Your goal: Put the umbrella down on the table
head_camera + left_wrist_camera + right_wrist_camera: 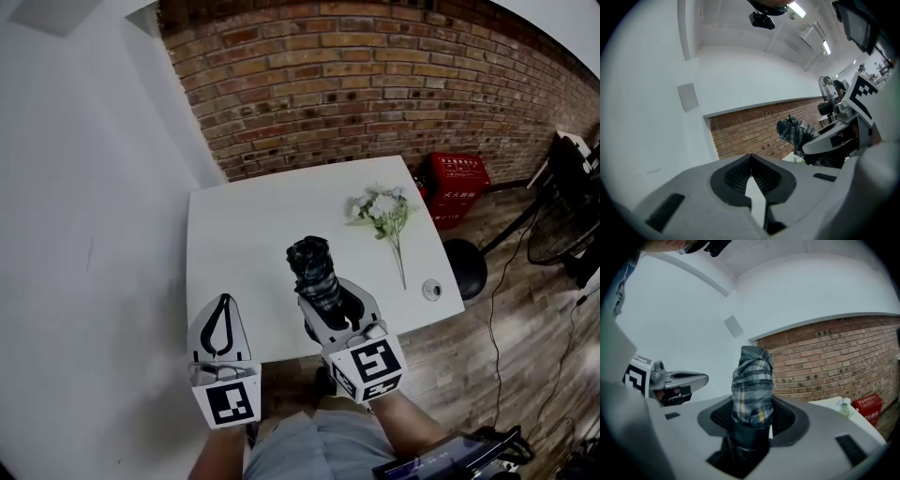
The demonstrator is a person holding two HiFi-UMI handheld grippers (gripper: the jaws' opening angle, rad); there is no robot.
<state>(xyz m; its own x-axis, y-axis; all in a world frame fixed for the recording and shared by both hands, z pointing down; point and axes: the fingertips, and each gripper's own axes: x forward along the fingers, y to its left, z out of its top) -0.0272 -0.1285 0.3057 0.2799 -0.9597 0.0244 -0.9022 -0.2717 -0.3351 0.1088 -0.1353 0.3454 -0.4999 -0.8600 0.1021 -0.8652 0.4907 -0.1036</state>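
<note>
Umbrella (314,270): compact, folded, wrapped tight. Canopy is dark plaid in blue-grey with pale stripes and a few thin yellow lines; black end towards the handle. Clamped at that lower end between the jaws of the right gripper (328,289), canopy end projecting forward. It sits over the near part of the white bench (244,234), not laid down.

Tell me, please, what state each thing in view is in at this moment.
umbrella: folded shut, held roughly upright.
right gripper: shut on the umbrella.
left gripper: shut, nothing between its jaws.
flowers: lying flat on the table.
red crate: standing on the floor beside the table.
</note>
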